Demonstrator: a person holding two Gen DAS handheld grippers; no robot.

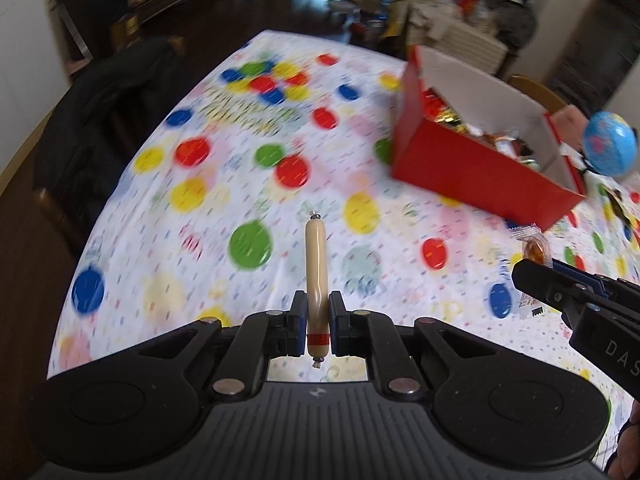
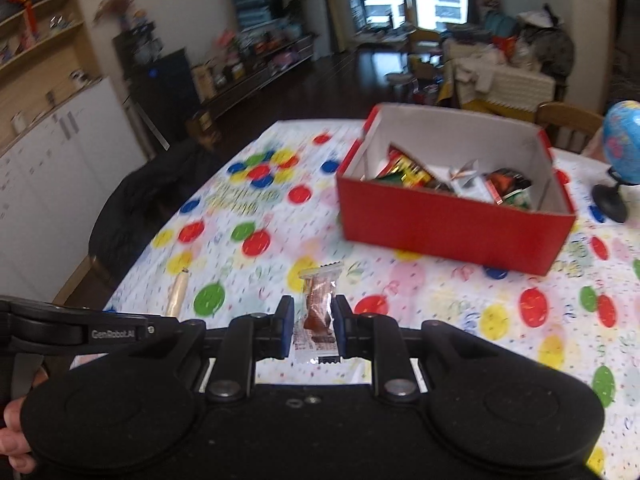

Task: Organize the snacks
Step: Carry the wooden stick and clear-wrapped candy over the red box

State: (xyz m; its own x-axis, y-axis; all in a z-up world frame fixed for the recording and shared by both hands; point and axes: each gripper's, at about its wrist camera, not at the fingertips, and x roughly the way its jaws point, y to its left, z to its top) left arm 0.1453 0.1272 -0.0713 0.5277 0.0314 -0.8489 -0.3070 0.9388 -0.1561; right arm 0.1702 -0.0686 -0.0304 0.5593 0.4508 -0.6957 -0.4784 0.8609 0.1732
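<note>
My left gripper (image 1: 317,312) is shut on a beige sausage stick (image 1: 316,264) with a red band, held above the spotted tablecloth. My right gripper (image 2: 313,320) is shut on a clear packet with a brown snack (image 2: 317,312); it also shows in the left wrist view (image 1: 534,254). The red box (image 2: 452,228) with a white inside holds several wrapped snacks and stands ahead and to the right of both grippers (image 1: 480,172). The sausage tip shows at the left in the right wrist view (image 2: 178,290).
A blue globe (image 2: 624,148) on a black stand sits right of the box. A dark jacket hangs over a chair (image 1: 100,120) at the table's left edge. A wooden chair (image 2: 568,124) stands behind the table. The tablecloth (image 2: 256,216) has coloured dots.
</note>
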